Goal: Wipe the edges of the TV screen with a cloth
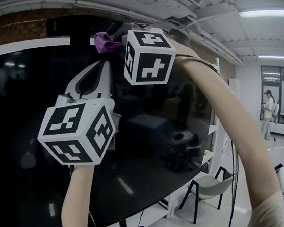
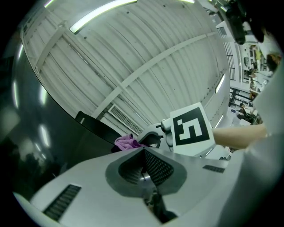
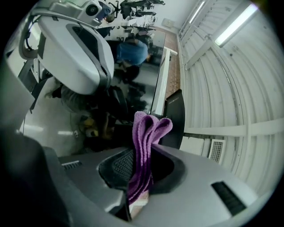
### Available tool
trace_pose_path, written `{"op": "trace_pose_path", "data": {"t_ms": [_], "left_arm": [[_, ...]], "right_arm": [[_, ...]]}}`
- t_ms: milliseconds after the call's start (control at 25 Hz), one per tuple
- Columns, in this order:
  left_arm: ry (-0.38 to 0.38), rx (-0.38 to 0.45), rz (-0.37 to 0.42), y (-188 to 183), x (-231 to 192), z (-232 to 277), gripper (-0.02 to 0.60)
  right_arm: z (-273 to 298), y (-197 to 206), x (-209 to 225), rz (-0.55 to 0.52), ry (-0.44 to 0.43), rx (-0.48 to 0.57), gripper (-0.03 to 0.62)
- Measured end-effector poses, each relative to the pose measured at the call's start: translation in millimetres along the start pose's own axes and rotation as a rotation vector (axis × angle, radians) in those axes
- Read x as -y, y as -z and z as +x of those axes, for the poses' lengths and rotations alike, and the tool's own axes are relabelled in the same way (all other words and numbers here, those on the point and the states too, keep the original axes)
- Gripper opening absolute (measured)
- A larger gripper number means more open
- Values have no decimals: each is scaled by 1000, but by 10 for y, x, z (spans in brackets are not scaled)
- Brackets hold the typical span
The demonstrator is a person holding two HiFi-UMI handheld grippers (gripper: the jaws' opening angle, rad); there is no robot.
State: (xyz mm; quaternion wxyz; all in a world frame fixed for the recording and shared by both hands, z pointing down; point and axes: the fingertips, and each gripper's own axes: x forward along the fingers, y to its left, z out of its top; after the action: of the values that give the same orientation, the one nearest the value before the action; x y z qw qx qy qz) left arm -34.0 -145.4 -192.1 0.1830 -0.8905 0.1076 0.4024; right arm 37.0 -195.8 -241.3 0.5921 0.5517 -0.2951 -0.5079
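Purple cloth (image 3: 148,133) sits pinched in the right tool (image 3: 143,166) at the TV screen's (image 1: 31,129) top edge, upper middle of the head view; contact seems likely, not certain. Left tool (image 2: 145,166) is clenched, empty. Only a short fold protrudes, so dragging could free it or scrape glass.
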Motion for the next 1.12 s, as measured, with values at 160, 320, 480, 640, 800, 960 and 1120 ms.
{"op": "trace_pose_path", "data": {"t_ms": [160, 320, 480, 640, 800, 960, 1120], "left_arm": [[2, 13, -15, 152, 171, 202, 15], [22, 10, -9, 253, 326, 350, 15], [59, -4, -28, 404, 520, 473, 15], [87, 1, -10, 492, 804, 640, 15], [85, -6, 2, 714, 1051, 845, 15], [66, -44, 30, 1010, 1307, 1127, 15], [36, -59, 42, 1327, 1642, 1408, 15]], "right_arm": [[2, 335, -97, 22, -18, 21, 54], [-45, 517, -120, 42, 2, 32, 54], [-64, 791, -214, 19, -4, 2, 54], [-136, 1215, -276, 21, -2, -31, 54], [-115, 1697, -416, 32, 1, -52, 54], [-103, 2224, -521, 54, 4, -41, 54], [-147, 2869, -679, 39, 0, -48, 54]]}}
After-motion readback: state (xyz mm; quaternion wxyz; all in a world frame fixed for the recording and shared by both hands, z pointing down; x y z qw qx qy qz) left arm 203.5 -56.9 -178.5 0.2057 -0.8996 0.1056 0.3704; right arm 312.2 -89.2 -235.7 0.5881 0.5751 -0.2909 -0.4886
